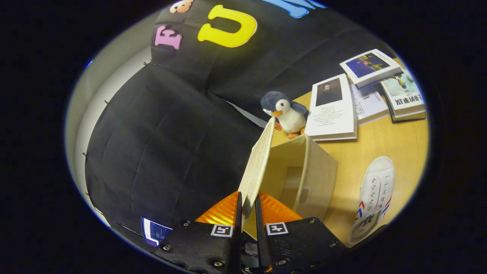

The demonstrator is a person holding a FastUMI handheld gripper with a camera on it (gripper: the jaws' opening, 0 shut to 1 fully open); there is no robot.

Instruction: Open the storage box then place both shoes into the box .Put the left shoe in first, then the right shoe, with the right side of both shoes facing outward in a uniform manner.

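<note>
Storage box (304,171), beige fabric, on bench (395,144) beside one white shoe (374,198): lid (258,167) pinched edge-on by tool (247,209), both fingers pressed on it, raised upright, evidently to clear the opening for loading; penguin toy (287,114) and books (333,108) beyond.

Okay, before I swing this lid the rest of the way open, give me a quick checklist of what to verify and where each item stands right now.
1. Grip on the lid: ok. The gripper is shut on the lid, one finger on each face.
2. Lid raised: ok. It stands up off the storage box, tilted.
3. Box interior free for shoes: ok as far as it shows; the bottom near the fingers is hidden.
4. Room behind the lid: cannot tell. The toy penguin shows just beyond the lid's top corner.
5. A shoe within reach: ok. One white shoe lies on the table beside the box.
6. Second shoe located: cannot tell.
</note>
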